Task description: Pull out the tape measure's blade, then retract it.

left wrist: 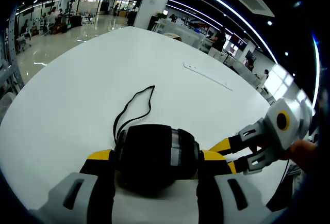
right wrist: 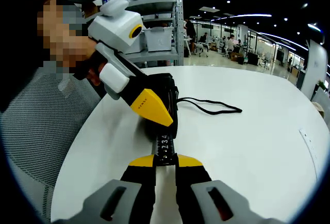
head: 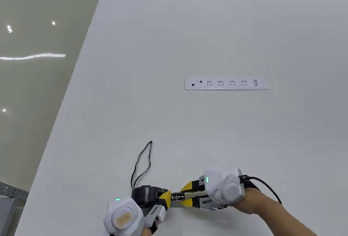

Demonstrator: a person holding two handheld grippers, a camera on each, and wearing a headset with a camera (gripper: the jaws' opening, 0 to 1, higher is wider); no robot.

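A black tape measure (head: 145, 194) rests on the white table (head: 217, 40) near its front edge. My left gripper (head: 156, 202) is shut on its body (left wrist: 149, 149), one yellow-tipped finger on each side. A short length of blade (right wrist: 164, 145) with printed numbers sticks out of the case (right wrist: 164, 92). My right gripper (right wrist: 165, 161) is shut on the blade's end; in the head view the right gripper (head: 186, 194) faces the left one, a few centimetres apart. The measure's black wrist strap (head: 142, 165) trails away across the table.
A white power strip (head: 225, 84) lies flat mid-table, well beyond the grippers. The table's left edge (head: 60, 122) drops to a glossy floor. A black cable (head: 266, 186) runs from the right gripper. Shelving and a seated person appear in the right gripper view.
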